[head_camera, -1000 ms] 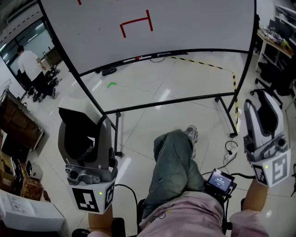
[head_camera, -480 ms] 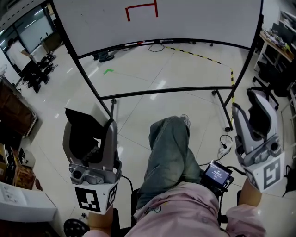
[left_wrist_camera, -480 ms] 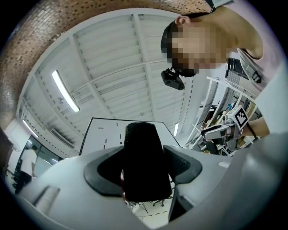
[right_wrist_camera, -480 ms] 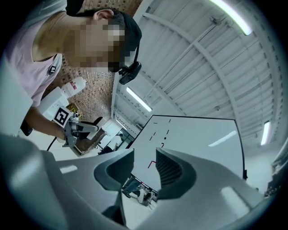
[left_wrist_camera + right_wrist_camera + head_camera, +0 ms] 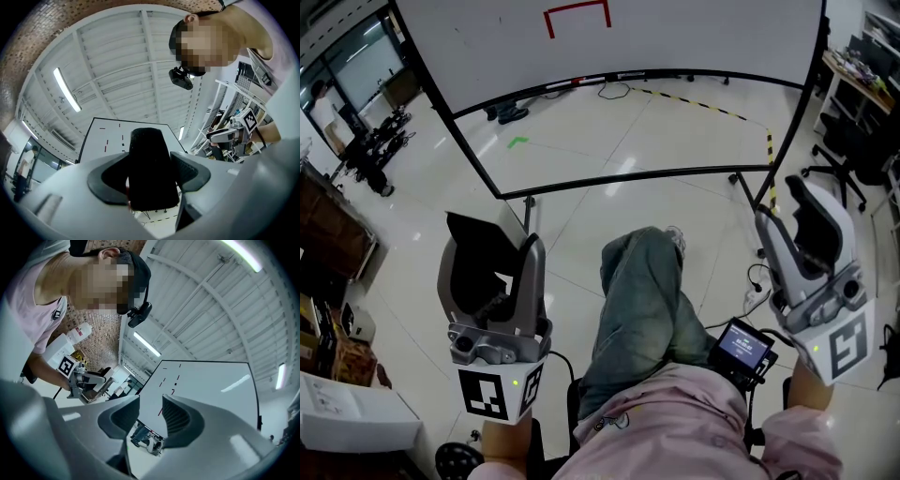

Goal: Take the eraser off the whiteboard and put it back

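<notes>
The black eraser (image 5: 480,267) stands between the jaws of my left gripper (image 5: 492,272), which is shut on it and held low at the left, well short of the board. In the left gripper view the eraser (image 5: 151,168) fills the gap between the jaws and hides part of the whiteboard (image 5: 105,138). My right gripper (image 5: 803,225) is held at the right, open with nothing between its fingers, as the right gripper view (image 5: 151,417) also shows. The whiteboard (image 5: 694,37) stands ahead on a black frame, with a red drawn shape (image 5: 577,17) at its top.
The board's black stand bars (image 5: 628,178) cross the glossy floor. Yellow-black tape (image 5: 703,105) runs on the floor behind. The person's jeans leg (image 5: 647,300) and a small screen device (image 5: 741,347) sit between the grippers. An office chair (image 5: 848,150) is at right, boxes (image 5: 347,412) at left.
The head view has tipped, so the whiteboard sits higher in frame. Both grippers have drifted slightly inward. The eraser stays in the left gripper.
</notes>
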The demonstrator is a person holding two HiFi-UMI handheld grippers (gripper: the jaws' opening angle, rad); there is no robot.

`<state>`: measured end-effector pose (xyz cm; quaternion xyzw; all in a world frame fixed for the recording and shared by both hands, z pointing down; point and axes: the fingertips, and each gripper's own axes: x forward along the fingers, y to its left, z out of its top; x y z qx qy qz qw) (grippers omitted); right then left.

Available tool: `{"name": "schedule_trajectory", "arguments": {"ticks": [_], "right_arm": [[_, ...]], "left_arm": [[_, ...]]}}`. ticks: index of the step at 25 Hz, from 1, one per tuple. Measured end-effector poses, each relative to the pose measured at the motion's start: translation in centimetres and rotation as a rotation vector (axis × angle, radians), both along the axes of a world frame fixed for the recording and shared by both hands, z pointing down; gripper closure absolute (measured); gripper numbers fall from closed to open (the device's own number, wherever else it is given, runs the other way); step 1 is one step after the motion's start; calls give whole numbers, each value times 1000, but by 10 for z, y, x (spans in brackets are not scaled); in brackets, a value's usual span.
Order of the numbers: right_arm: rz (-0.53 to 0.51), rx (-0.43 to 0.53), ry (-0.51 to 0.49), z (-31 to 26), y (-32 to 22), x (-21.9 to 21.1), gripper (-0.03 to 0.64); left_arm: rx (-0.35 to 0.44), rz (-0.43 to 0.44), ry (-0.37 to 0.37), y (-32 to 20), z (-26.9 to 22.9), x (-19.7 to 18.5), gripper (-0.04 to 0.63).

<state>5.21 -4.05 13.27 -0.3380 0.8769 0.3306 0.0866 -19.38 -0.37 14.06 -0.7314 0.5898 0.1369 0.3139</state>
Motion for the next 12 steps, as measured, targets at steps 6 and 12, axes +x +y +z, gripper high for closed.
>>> {"name": "schedule_trajectory", "arguments": {"ticks": [6, 12], "right_arm": [[-5, 7, 1, 0, 3, 2, 469], [-20, 6, 12, 7, 2, 2, 469]], "left_arm": [[-5, 5, -3, -1, 2, 4, 321], [-2, 6, -5, -4, 7, 9, 319]]}}
